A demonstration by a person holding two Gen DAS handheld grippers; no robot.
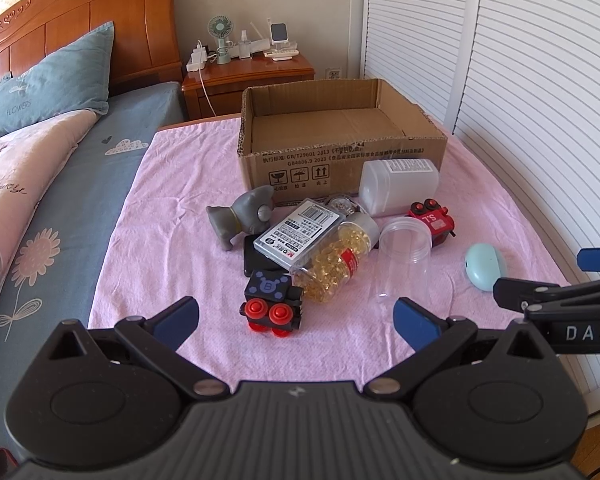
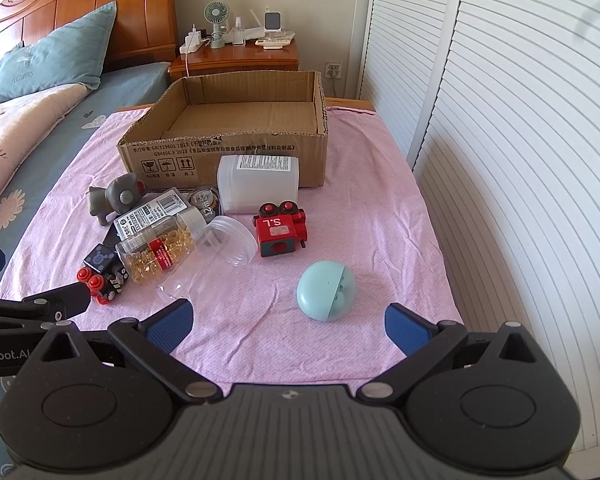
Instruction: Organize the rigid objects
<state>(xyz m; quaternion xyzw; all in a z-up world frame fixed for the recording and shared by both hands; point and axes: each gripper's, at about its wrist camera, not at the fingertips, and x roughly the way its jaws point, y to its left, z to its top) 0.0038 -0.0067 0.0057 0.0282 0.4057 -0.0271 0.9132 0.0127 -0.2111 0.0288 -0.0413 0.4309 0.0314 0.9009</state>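
An open cardboard box [image 1: 340, 136] [image 2: 228, 128] with nothing in it stands at the far end of a pink cloth. In front of it lies a pile: a white plastic bottle [image 1: 398, 186] [image 2: 258, 188], a red toy block train [image 1: 432, 220] [image 2: 282, 230], a clear jar [image 1: 404, 260] [image 2: 216, 256], a bottle of yellow capsules [image 1: 332, 262] [image 2: 156, 254], a black toy train [image 1: 272, 306] [image 2: 100, 274], a grey elephant toy [image 1: 240, 214] [image 2: 116, 198], and a mint round case [image 1: 485, 266] [image 2: 326, 290]. My left gripper [image 1: 296, 320] is open just short of the black train. My right gripper [image 2: 288, 322] is open just short of the mint case.
The pink cloth [image 1: 172, 208] [image 2: 372, 208] covers a table beside a bed [image 1: 60, 184] on the left. White louvered doors [image 1: 520, 80] [image 2: 520, 120] run along the right. A wooden nightstand [image 1: 248, 80] with a fan stands behind the box. A flat labelled card [image 1: 300, 232] lies in the pile.
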